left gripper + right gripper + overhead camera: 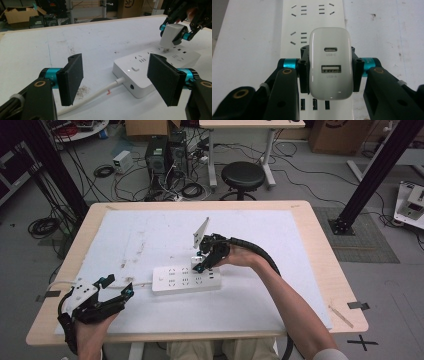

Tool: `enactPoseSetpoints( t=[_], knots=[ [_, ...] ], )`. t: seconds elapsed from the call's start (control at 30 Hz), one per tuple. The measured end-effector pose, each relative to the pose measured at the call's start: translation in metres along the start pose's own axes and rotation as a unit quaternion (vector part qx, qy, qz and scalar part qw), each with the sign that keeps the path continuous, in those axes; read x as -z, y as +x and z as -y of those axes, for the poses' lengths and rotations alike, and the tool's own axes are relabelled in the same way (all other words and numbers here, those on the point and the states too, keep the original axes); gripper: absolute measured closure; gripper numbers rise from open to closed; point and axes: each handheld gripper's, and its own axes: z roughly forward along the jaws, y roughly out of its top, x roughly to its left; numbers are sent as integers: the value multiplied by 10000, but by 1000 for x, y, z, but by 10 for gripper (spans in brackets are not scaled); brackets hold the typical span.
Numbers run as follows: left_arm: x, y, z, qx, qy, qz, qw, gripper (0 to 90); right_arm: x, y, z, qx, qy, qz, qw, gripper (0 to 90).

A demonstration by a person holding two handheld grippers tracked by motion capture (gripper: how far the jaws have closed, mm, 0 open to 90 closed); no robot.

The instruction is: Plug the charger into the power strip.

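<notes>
- The right tongs (329, 67) pinch a white USB charger (330, 62) by its two sides, its prongs just above the white power strip (186, 278) lying mid-counter (320, 265).
- The left tongs (117, 77) stand spread with nothing between them, near the strip's cord (100, 93) end at the counter's near-left corner.

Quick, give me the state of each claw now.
Left claw: open, holding nothing.
Right claw: shut on the white charger, above the power strip.

Lab: floor cables (107, 171), computer tower (157, 154), black frame posts (372, 167).
</notes>
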Motion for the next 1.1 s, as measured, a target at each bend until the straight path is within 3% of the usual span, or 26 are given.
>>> enactPoseSetpoints(
  t=[0.47,0.63,1.1],
  knots=[
    [-1,0,1,-7,41,24,10000,290,-5,-2,3,-92,-56,-79,9999,633],
    [-1,0,1,-2,60,36,10000,293,-5,0,3,145,-81,-22,9999,634],
    [3,0,0,-33,-3,87,10000,310,-6,3,2,185,-69,40,9998,636]
  ],
)
